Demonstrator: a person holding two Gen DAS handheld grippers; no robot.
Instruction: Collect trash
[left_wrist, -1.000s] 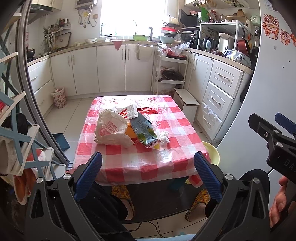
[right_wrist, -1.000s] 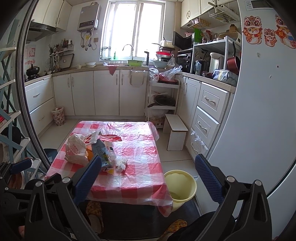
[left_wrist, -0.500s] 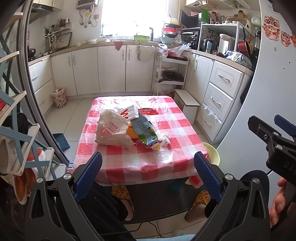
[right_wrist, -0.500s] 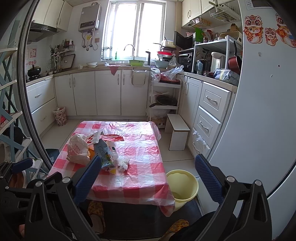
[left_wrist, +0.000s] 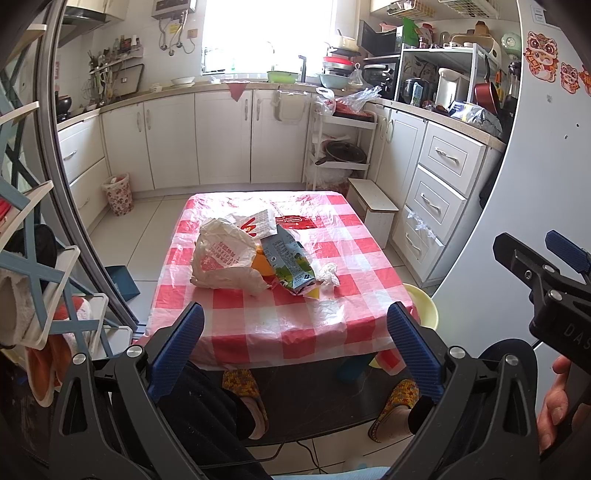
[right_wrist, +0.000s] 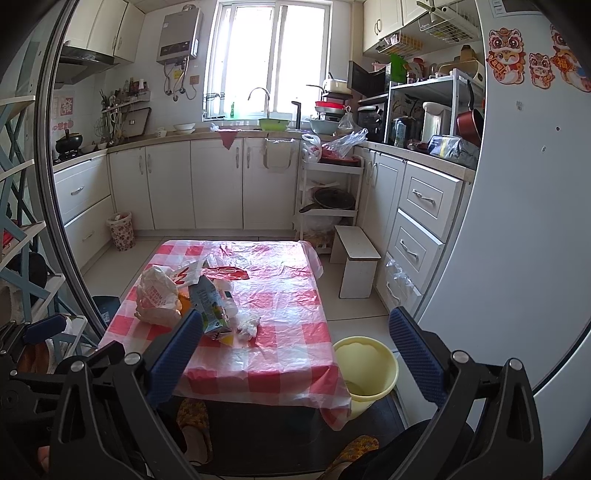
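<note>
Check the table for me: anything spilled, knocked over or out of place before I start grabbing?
Nothing spilled. The trash sits heaped on the checked tablecloth: a crumpled white plastic bag, a flattened carton lying on its side against it, and a wadded tissue beside that. The yellow bucket stands upright by the table's corner.

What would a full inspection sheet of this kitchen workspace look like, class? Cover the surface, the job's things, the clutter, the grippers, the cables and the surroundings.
Surface: low table under a red-and-white checked plastic cloth, wrinkled.
Job's things: crumpled white plastic bag with red print, blue-green drink carton lying flat, crumpled white tissue, flat red packet, all on the cloth; round yellow plastic bucket on the floor beside the table.
Clutter: orange item, partly hidden between bag and carton.
Grippers: left gripper and right gripper both open, empty, short of the table.
Cables: thin dark cable on the floor.
Surroundings: white cabinets, small white step stool, patterned bin.
</note>
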